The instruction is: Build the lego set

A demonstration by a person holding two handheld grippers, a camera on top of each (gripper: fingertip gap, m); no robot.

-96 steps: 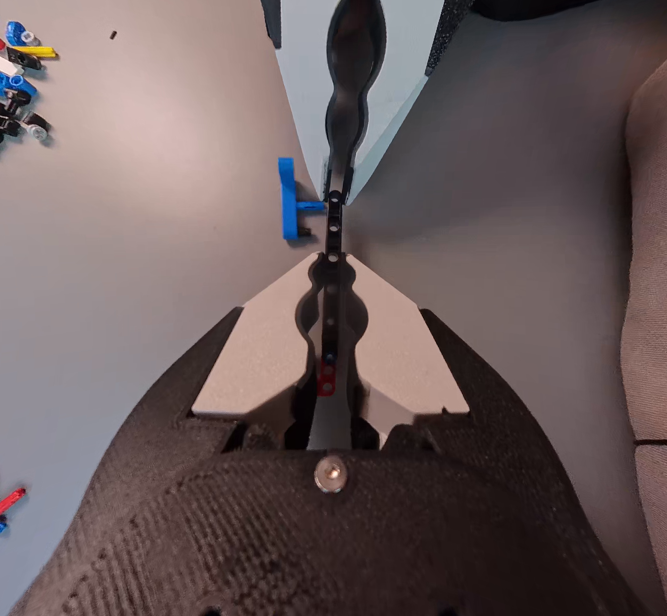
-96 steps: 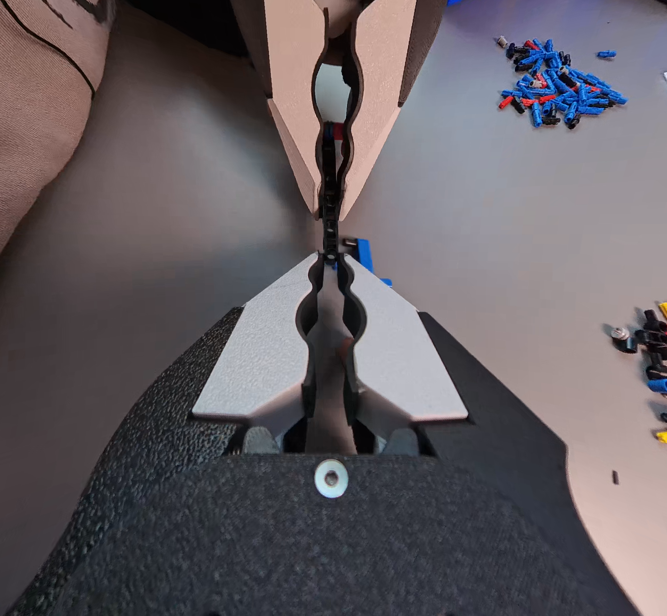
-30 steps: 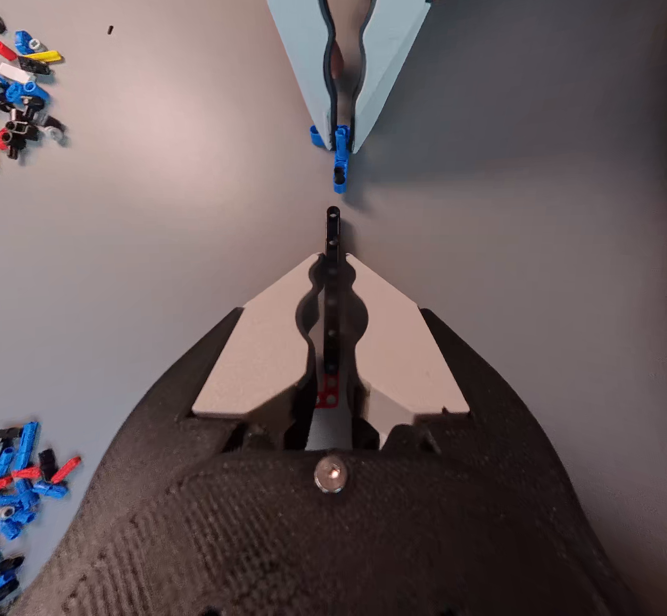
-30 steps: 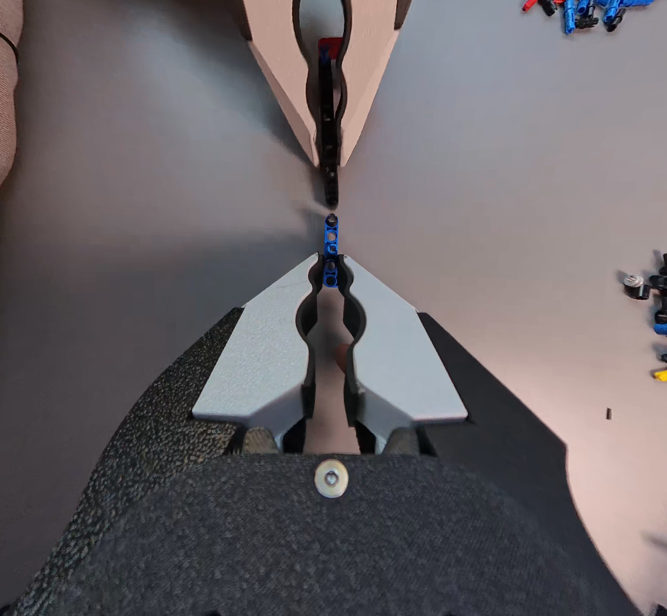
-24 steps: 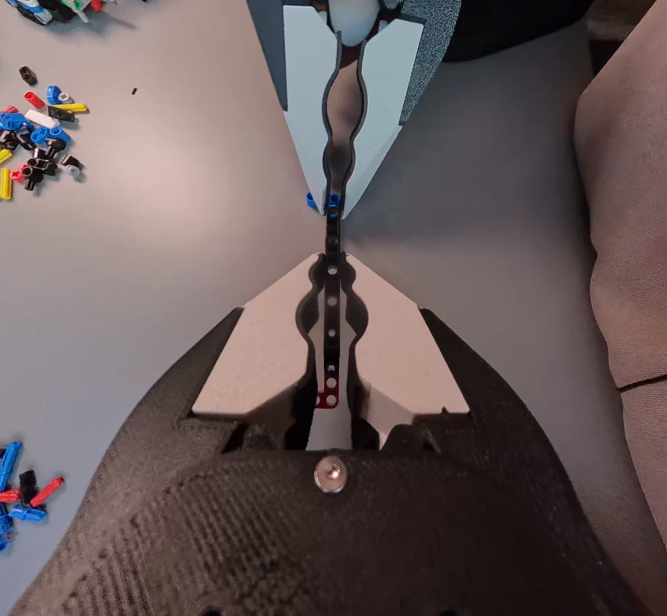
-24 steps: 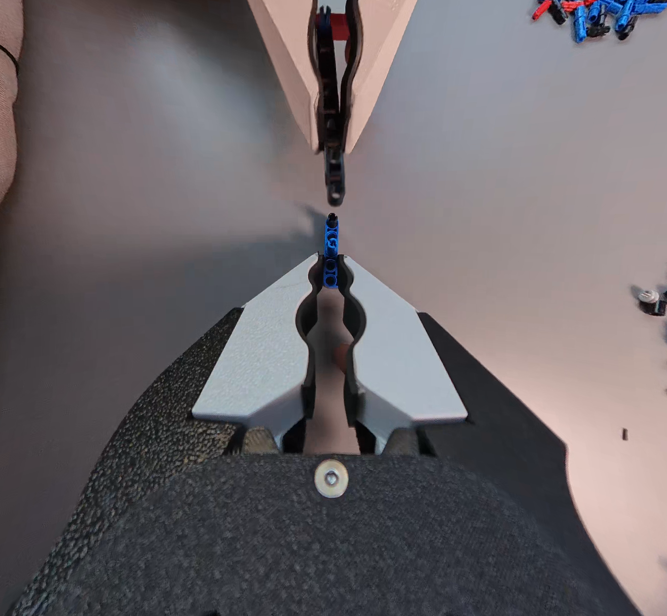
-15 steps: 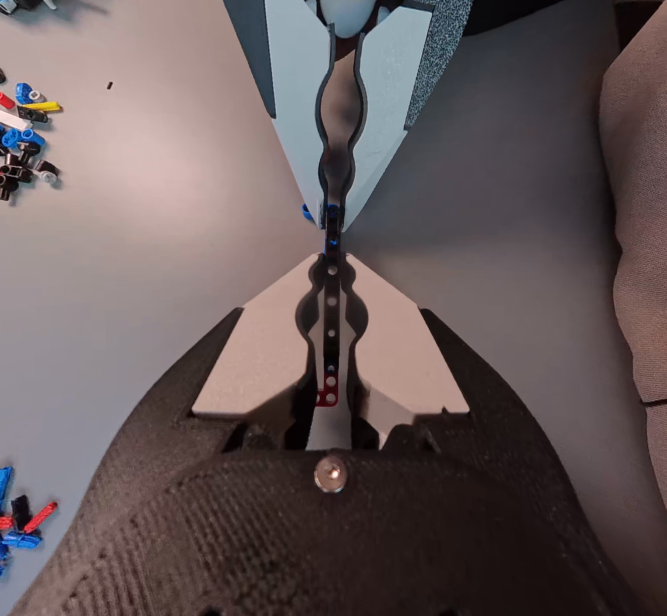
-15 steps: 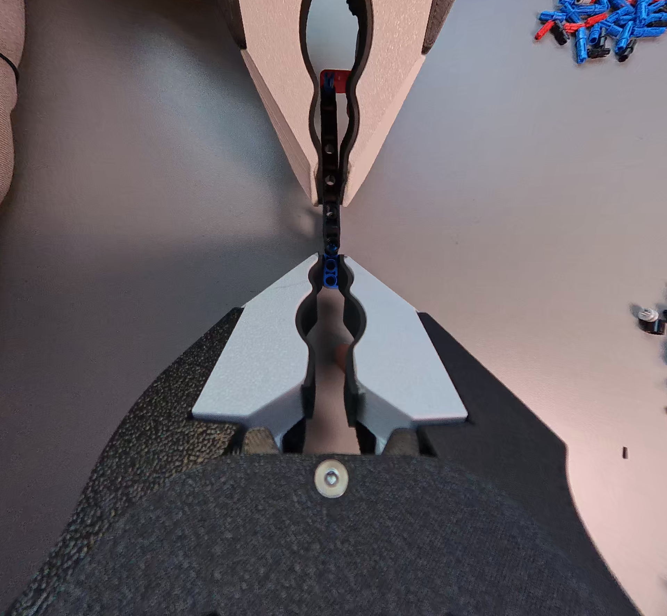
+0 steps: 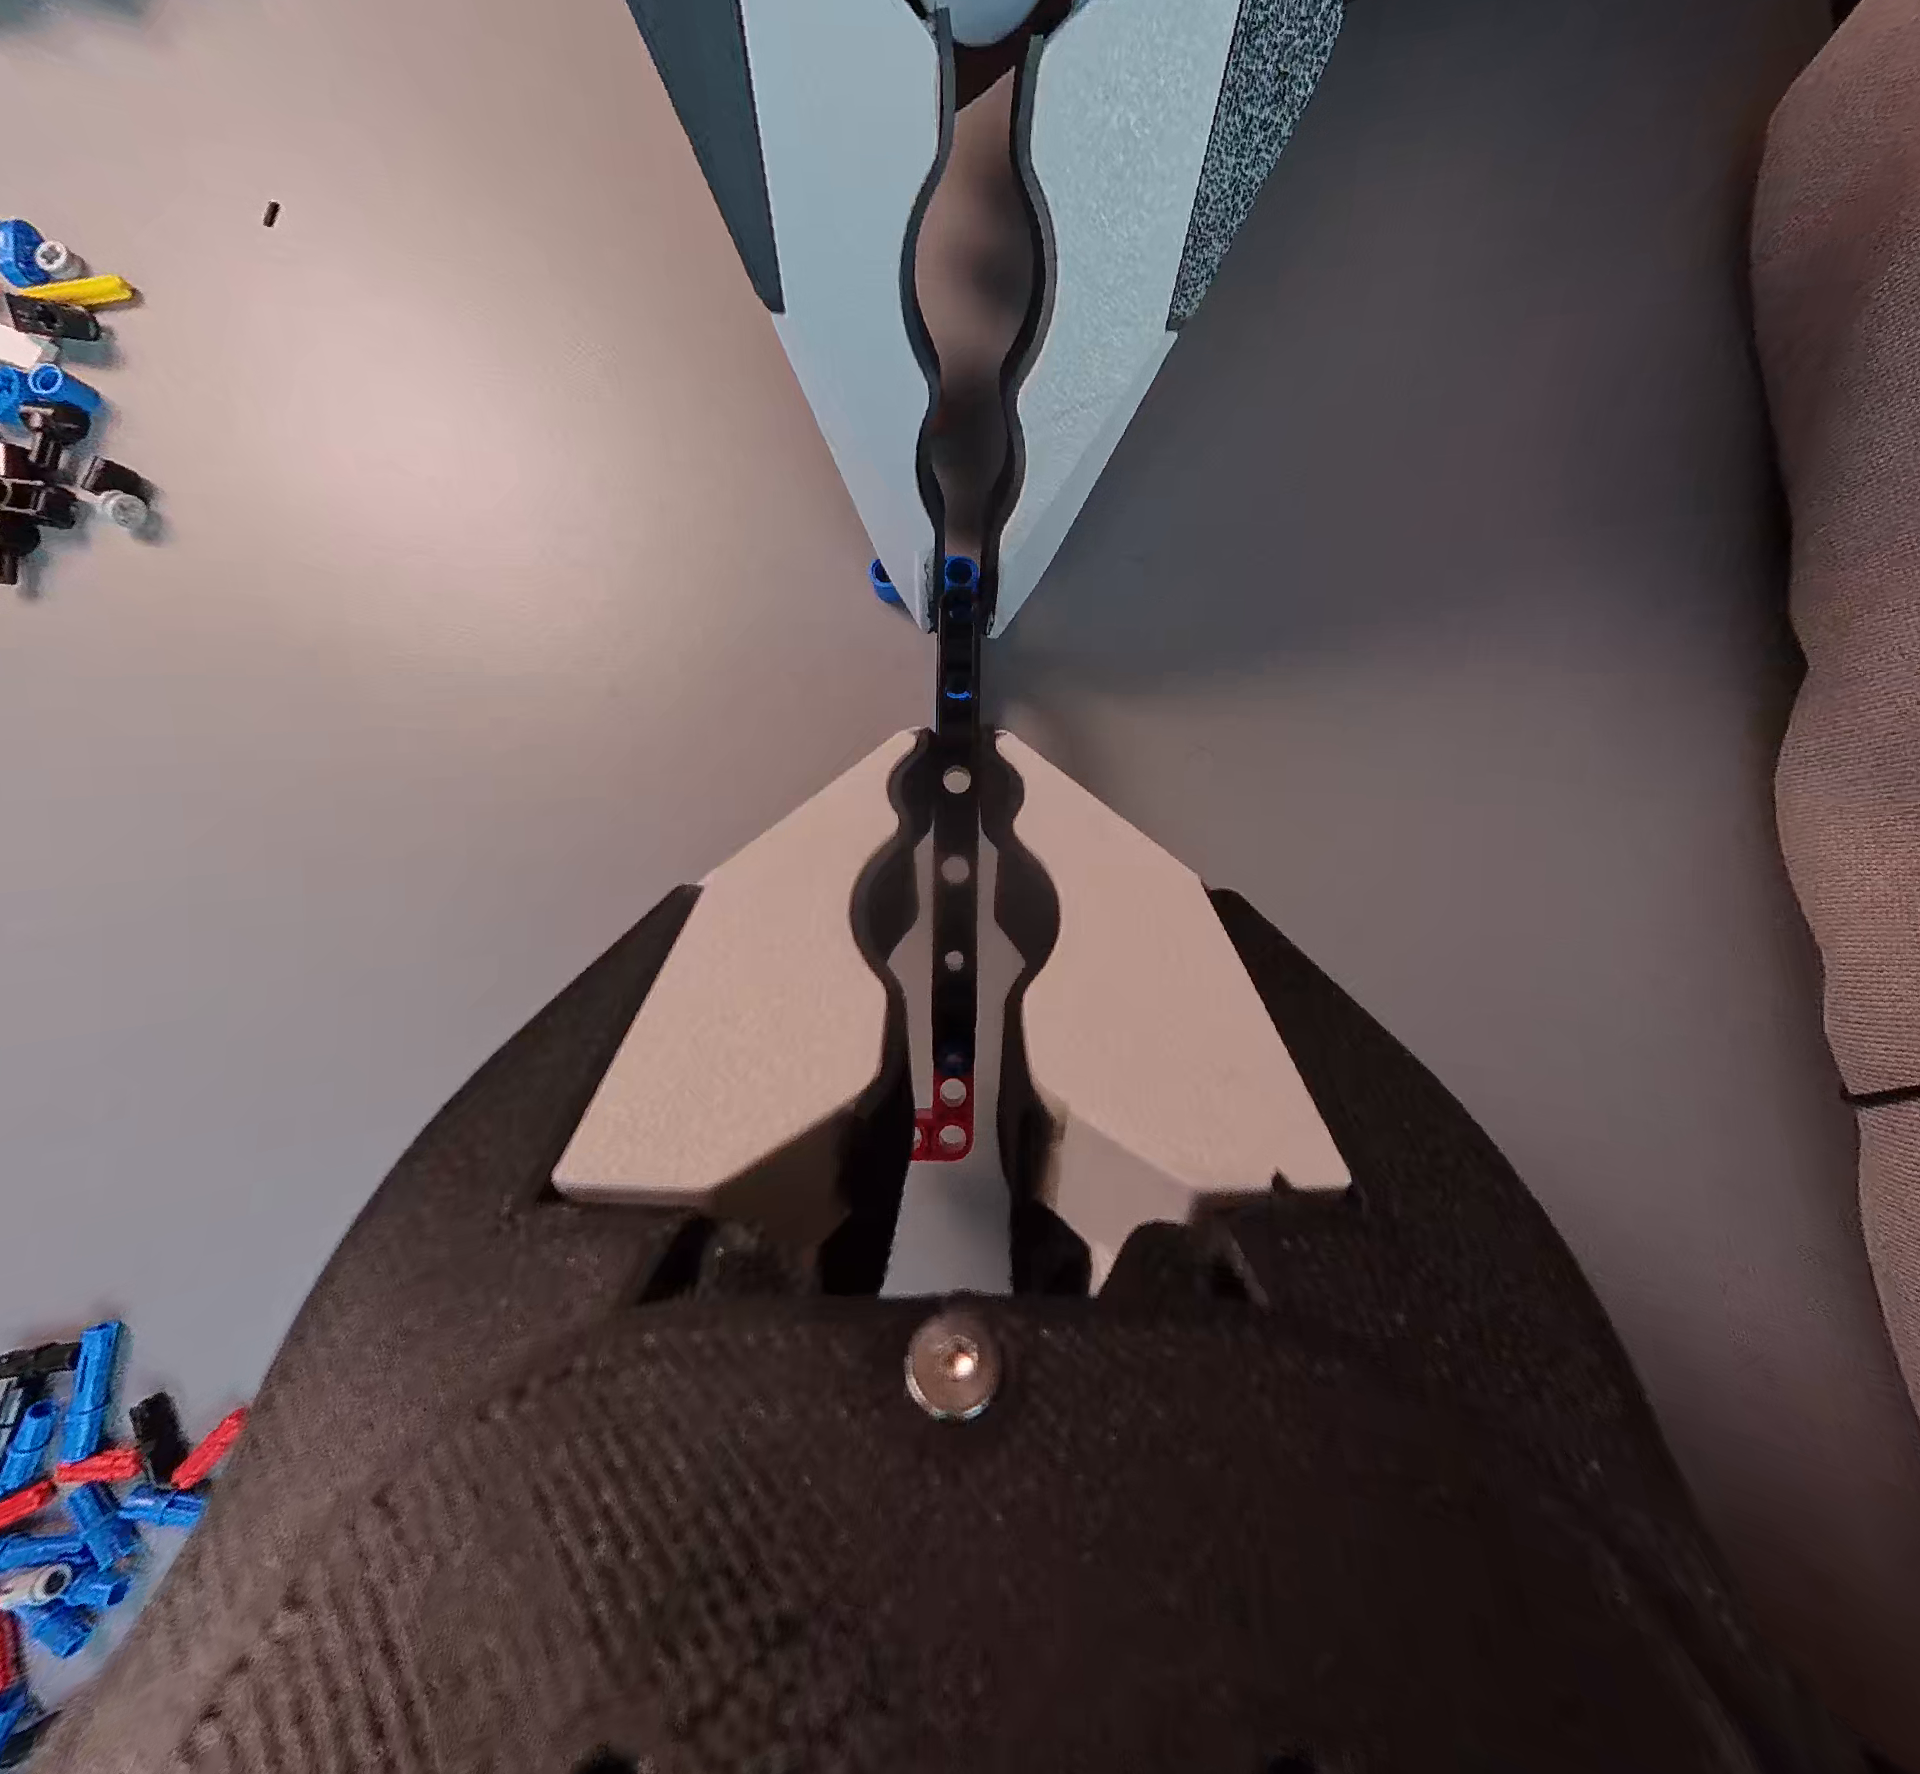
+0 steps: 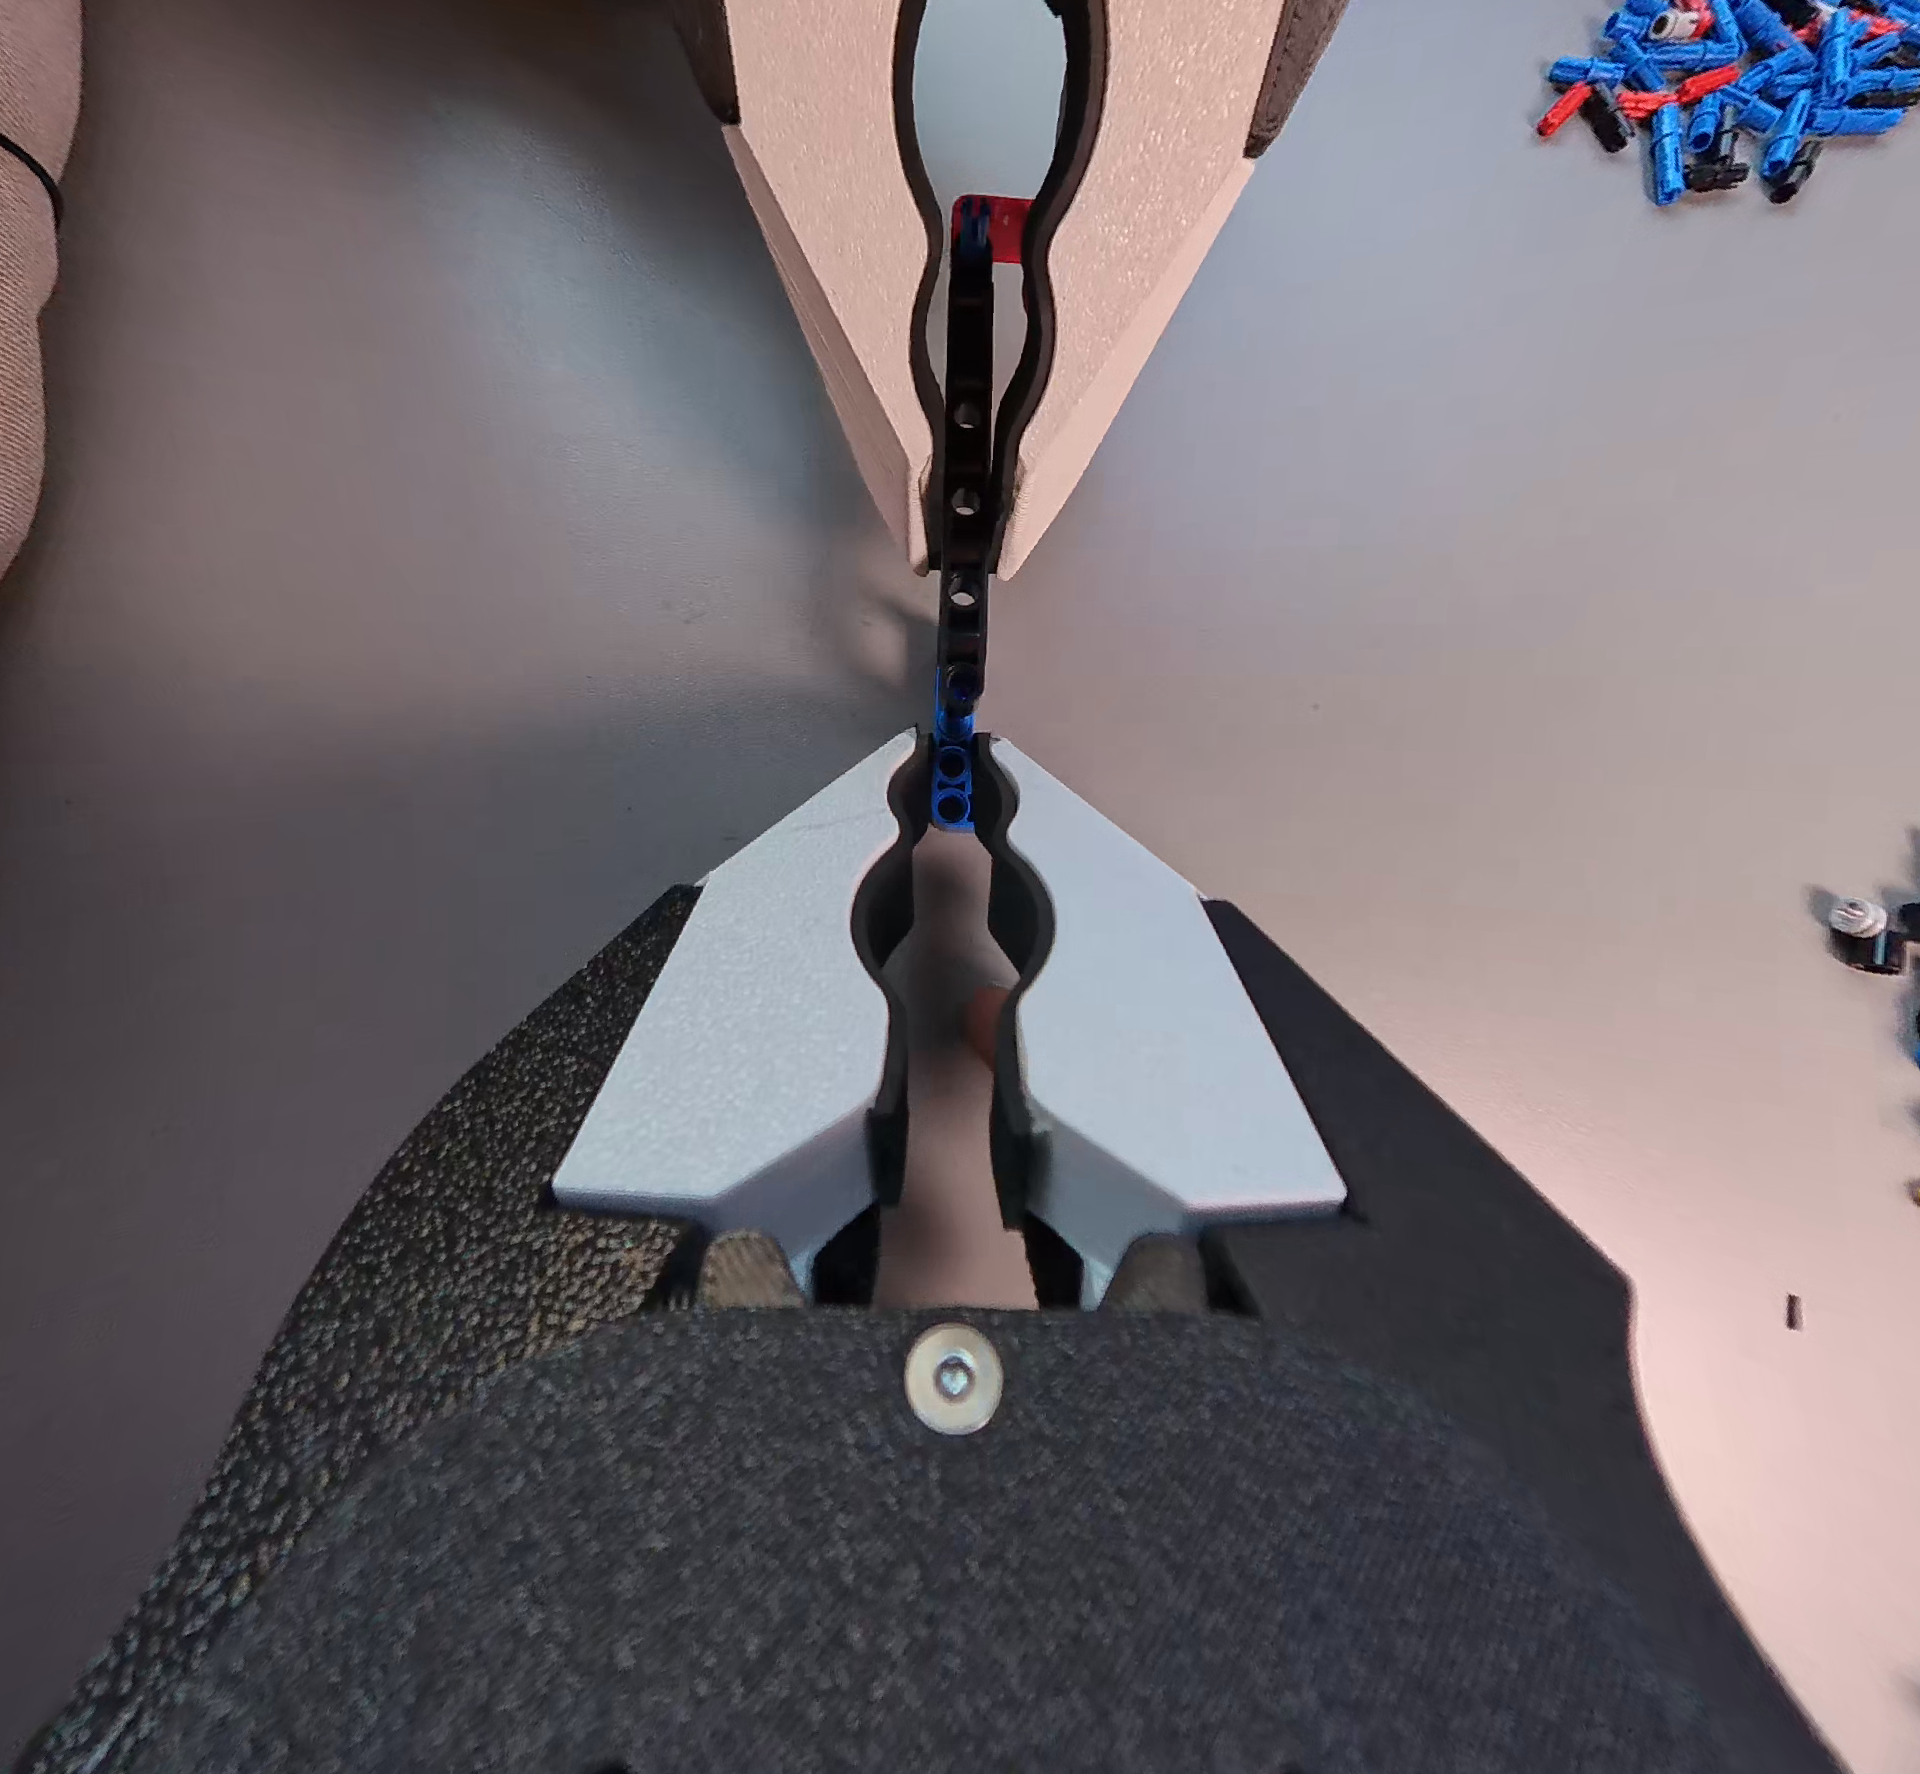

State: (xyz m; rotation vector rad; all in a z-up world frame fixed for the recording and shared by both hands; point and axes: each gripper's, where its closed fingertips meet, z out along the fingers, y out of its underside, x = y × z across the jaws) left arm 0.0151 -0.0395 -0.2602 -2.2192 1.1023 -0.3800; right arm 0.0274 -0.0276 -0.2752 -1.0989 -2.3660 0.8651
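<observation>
- The black beam [image 9: 956, 893] sits at mid-frame in the left wrist view, its long axis running straight up the picture along the fingers, with a small red piece [image 9: 945, 1127] at its near end.
- The left gripper [image 9: 956, 737] is narrowed onto that beam, whose far end sticks out beyond the fingertips.
- The blue piece [image 10: 951, 779] is pinched at the very tips of the right gripper [image 10: 954, 737], just above mid-frame in the right wrist view, lying along the same line.
- The two grippers face each other tip to tip; the beam's free end overlaps the blue piece, touching it or nearly so. Whether a pin is seated in a hole cannot be told.
- Judged from this, the coming move turns on keeping both long axes in one line while pressing the ends together; neither side is clearly nearer, since they meet in the middle.
- A slight tilt could make the joint bind.
- No container shows. Loose pieces lie straight on the grey desk [image 10: 1455, 581]: a blue and red heap [image 10: 1745, 41] at upper right of the right wrist view, and small clusters [image 9: 62, 394] along the left edge of the left wrist view.
- A tan fabric cushion [image 9: 1849, 581] fills the right edge of the left wrist view.
</observation>
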